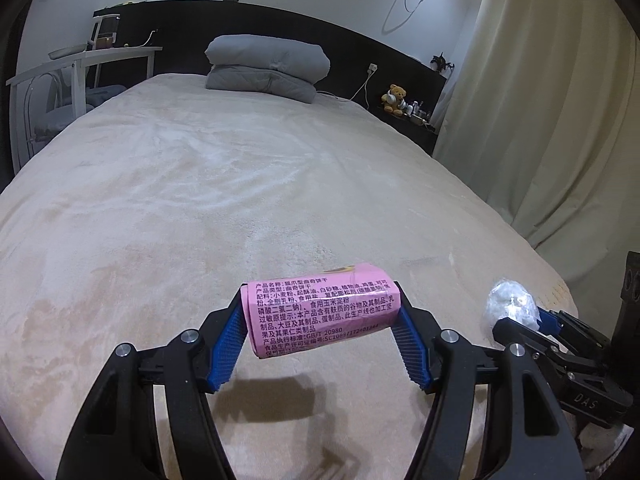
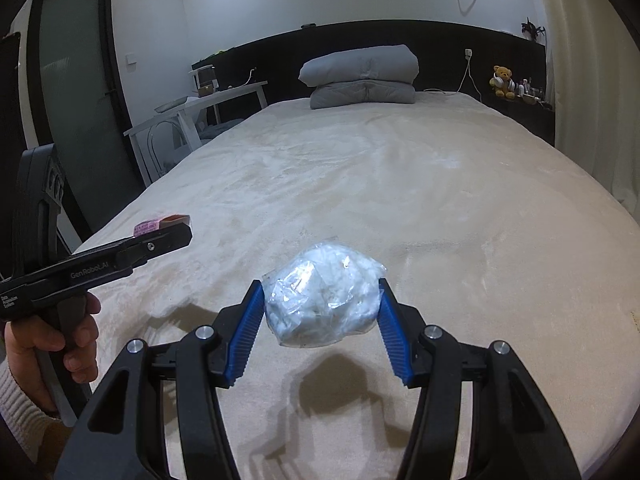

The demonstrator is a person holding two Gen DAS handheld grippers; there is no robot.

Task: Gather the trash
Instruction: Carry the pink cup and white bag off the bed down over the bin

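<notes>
A pink snack box (image 1: 320, 310) with printed text hangs above the beige bed (image 1: 200, 200), and my left gripper (image 1: 320, 316) is shut on its two ends with the blue pads pressing in. A crumpled clear plastic bag (image 2: 324, 294) is clamped between the blue pads of my right gripper (image 2: 322, 300), also lifted off the bed, with its shadow below. In the left wrist view the right gripper (image 1: 520, 316) shows at the right edge with the clear plastic bag (image 1: 510, 304). The right wrist view has the left gripper (image 2: 168, 232) at the left, held by a hand (image 2: 36, 344), the pink box (image 2: 160, 224) peeking over it.
Folded grey bedding (image 1: 268, 66) lies at the head of the bed against a dark headboard (image 1: 200, 28). A white desk (image 1: 80, 64) and chair stand to the left, a curtain (image 1: 540, 100) to the right. A teddy bear (image 1: 394, 98) sits on a dark side shelf. A dark door (image 2: 80, 100) is far left.
</notes>
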